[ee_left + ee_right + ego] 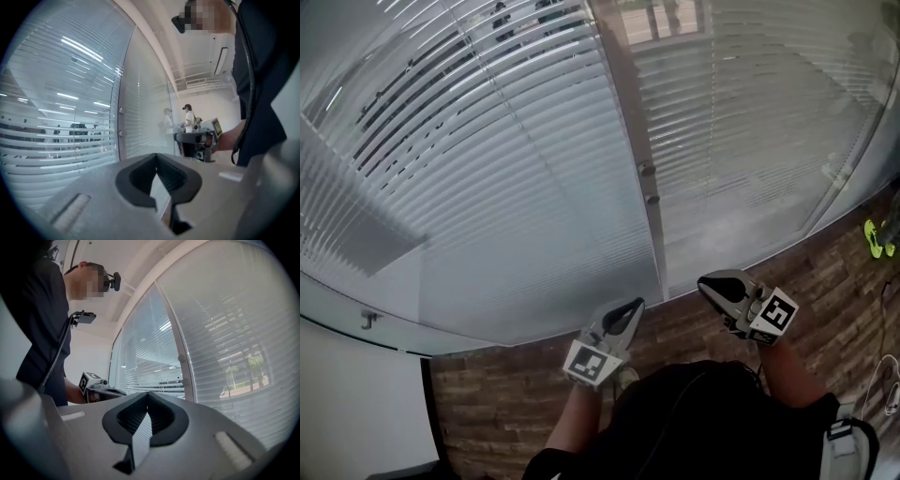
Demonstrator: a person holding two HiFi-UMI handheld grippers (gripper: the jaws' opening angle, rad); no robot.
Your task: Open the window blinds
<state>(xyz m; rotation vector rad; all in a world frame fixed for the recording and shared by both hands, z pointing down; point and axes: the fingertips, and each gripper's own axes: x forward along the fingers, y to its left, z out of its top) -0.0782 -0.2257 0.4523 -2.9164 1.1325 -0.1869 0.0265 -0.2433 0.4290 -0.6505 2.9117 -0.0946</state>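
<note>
Both tools are up in front of the window blinds [516,187], which fill the panes on either side of the upright frame post [630,112]. The slats lie mostly flat and closed, with dark gaps showing only towards the top left corner of the left pane. The left gripper [636,305] has its jaws pressed together on nothing, tips aimed at the foot of the post. The right gripper [708,284] is the same, closed up and empty, low by the bottom edge of the right pane.

Two small knobs [647,171] sit one above the other on the post. They are probably the slat controls, though they're too small to be sure.

The risk is this: neither tool can take a knob with its jaws closed, so one has to spread first. The knobs are round and small, so the pads could skid off, and a turn the wrong way would only close the slats tighter. There are no containers anywhere in shot, so nothing to report on contents
</note>
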